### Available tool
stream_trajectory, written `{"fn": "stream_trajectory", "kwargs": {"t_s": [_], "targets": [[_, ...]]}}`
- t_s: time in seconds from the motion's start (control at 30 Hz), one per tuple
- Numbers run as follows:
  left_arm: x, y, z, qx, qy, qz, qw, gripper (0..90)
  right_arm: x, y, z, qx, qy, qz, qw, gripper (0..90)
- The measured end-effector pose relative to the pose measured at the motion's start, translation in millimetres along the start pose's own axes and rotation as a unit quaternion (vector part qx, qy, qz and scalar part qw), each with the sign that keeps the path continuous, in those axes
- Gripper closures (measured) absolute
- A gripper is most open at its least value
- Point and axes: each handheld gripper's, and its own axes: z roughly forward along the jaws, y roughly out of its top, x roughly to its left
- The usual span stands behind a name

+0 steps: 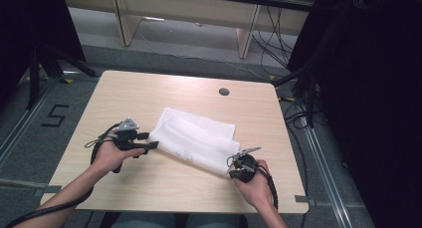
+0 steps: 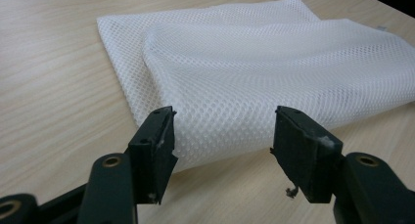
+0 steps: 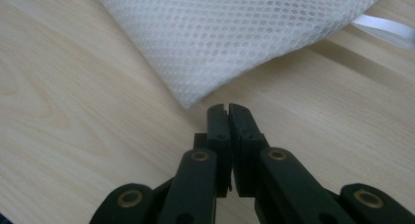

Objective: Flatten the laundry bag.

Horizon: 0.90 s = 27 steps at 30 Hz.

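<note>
- The mesh bag (image 1: 194,139) lay folded at the centre of the table (image 1: 149,88) in the high view, its long axis running from upper left to lower right of the frame.
- The left gripper (image 1: 152,145) sat at the left of the frame, level with the bag's lower-left end and just beside it, jaws pointing right toward the cloth.
- In the left gripper view, the left gripper (image 2: 222,136) stood wide open. The near folded edge of the bag (image 2: 254,72) lay straight ahead, reaching in between the fingertips (image 2: 156,136), but neither pad pressed on it. Nothing was held.
- The right gripper (image 1: 236,161) sat at the lower right of the high view, at the bag's lower-right corner.
- In the right gripper view, the right gripper (image 3: 228,109) was fully closed, pad against pad, with no cloth between them. The bag's corner (image 3: 188,102) lay just above and left of the tips, close to them; actual contact could not be confirmed.
- A white strap (image 3: 381,28) projected from the bag at the upper right of that frame.
- Judgement: both grippers stood at opposite ends of the long axis. The left was better set for a grasp, being open with the edge already between its jaws. The right would need to open before taking its corner.
</note>
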Motion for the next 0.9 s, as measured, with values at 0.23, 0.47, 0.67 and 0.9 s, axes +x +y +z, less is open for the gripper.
{"fn": "stream_trajectory", "kwargs": {"t_s": [0.23, 0.47, 0.67, 0.9], "targets": [[6.5, -0.4, 9.1, 0.009, -0.022, -0.017, 0.9996, 38.2, -8.1, 8.1, 6.9, -0.001, -0.005, -0.006, 1.0000, 87.0], [0.5, -4.7, 7.9, 0.041, -0.055, 0.003, 0.9976, 43.0, -17.8, 18.0, 13.2, 0.005, -0.007, 0.010, 0.9999, 86.7], [5.8, 12.7, -14.1, -0.024, -0.017, -0.010, 0.9995, 53.0, -17.6, 15.1, 6.6, 0.015, -0.006, 0.013, 0.9998, 90.0], [11.5, 4.3, 14.5, 0.003, 0.020, -0.003, 0.9998, 45.7, -14.4, 10.8, 8.8, 0.036, -0.003, 0.024, 0.9990, 90.0]]}}
